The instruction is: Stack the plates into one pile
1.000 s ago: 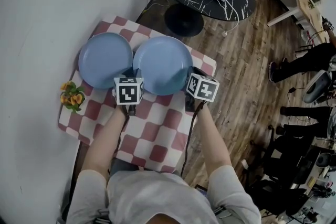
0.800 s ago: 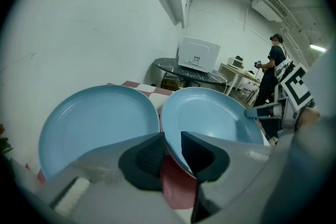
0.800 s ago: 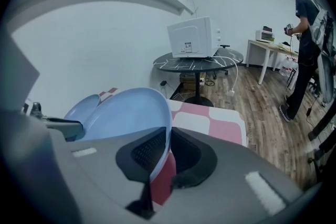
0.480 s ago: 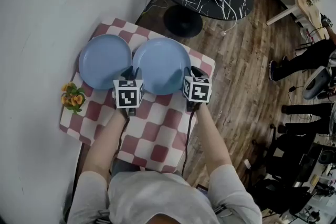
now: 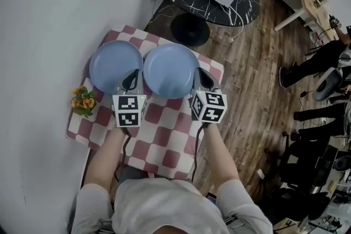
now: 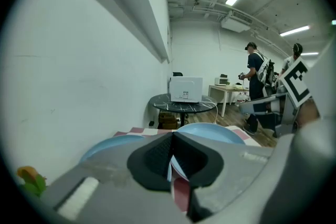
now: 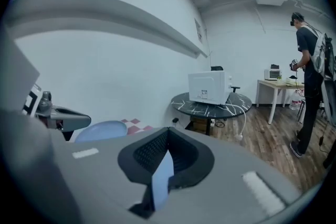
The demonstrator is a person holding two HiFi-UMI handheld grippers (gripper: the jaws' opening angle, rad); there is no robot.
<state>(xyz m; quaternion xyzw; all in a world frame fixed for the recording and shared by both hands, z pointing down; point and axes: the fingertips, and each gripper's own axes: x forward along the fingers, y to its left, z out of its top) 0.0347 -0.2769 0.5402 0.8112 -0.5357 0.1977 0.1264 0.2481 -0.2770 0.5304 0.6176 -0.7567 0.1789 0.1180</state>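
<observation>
While left gripper (image 5: 132,76) and right gripper (image 5: 202,75), jaws just closed, pinch right plate (image 5: 170,69) — lifting step; next, centre it over left plate (image 5: 111,66).

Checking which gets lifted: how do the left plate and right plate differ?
The right plate is pinched at its rim by the left gripper and right gripper; the left plate lies free. The left plate is nearer the flowers than the right plate. Both are pale blue.

the left plate (image 5: 112,66) lies on the counter (image 5: 164,137). the right plate (image 5: 170,69) is just right of it, rims in your left gripper (image 5: 131,79) and right gripper (image 5: 203,78). flowers (image 5: 84,101) sit at the counter's left edge.
</observation>
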